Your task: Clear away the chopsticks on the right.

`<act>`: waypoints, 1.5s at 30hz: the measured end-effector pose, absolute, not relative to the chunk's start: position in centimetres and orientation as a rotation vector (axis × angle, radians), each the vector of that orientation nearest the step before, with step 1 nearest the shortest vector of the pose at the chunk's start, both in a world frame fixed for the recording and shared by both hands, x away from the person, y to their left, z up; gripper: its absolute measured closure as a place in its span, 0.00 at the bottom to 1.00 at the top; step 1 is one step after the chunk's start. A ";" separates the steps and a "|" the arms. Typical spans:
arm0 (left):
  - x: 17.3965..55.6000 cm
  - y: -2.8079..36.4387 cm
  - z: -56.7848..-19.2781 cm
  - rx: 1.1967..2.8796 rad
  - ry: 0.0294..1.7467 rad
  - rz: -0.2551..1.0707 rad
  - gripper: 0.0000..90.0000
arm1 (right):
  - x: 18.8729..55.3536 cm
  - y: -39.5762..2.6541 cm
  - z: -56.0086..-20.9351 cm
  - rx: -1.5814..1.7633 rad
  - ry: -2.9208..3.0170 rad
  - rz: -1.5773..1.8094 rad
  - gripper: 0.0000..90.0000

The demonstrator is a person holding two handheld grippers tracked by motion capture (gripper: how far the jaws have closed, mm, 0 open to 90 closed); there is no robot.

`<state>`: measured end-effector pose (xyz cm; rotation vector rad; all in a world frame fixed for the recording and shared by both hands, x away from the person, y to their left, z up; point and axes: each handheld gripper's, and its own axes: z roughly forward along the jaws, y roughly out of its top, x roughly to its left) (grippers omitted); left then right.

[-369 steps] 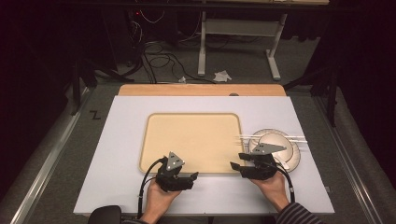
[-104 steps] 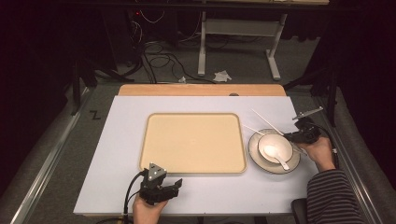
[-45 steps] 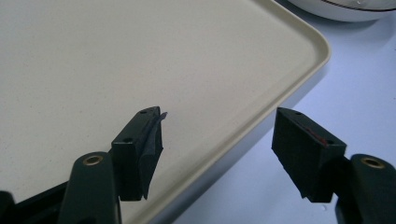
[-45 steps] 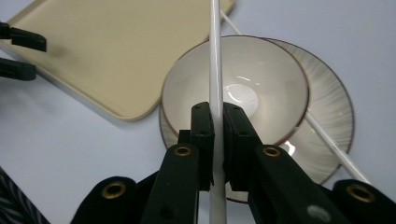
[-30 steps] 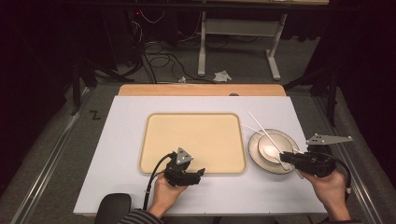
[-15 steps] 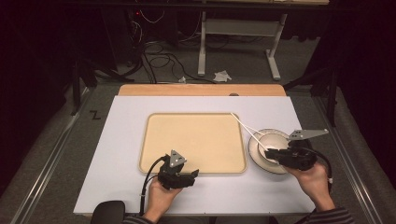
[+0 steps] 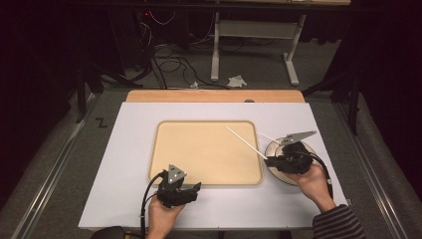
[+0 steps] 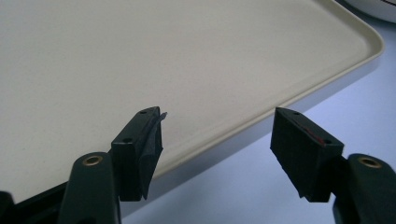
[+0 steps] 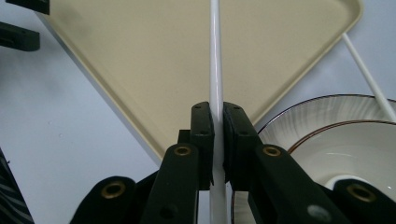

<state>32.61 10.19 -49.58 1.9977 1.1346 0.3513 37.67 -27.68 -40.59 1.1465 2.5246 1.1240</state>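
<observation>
My right gripper (image 7: 269, 161) is shut on a thin white chopstick (image 7: 243, 139), which slants up and left over the beige tray's (image 7: 204, 169) right part. In the right gripper view the jaws (image 9: 217, 114) pinch the chopstick (image 9: 215, 56) near its lower end, and it runs straight up across the tray (image 9: 140, 56). A second white chopstick (image 9: 369, 81) lies across the far rim of the striped plate (image 9: 308, 114). My left gripper (image 7: 191, 188) rests by the tray's front edge, open with nothing between its fingers; its own view shows the jaws (image 8: 217, 135) straddling the tray rim (image 8: 261, 116).
A white bowl (image 9: 359, 154) sits on the plate (image 7: 274, 148) right of the tray, under my right hand. The white tabletop (image 7: 129, 164) has free room left of the tray and along its front. A wooden strip (image 7: 214, 95) borders the far edge.
My right gripper has carried the chopstick leftward, from right of the plate to the plate's left rim, so its tip now reaches over the tray. The left gripper has barely shifted.
</observation>
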 end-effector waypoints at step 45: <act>33.7 14.2 -48.4 2.011 1.159 0.428 0.39 | 43.3 -18.5 -46.0 1.233 2.633 0.655 0.94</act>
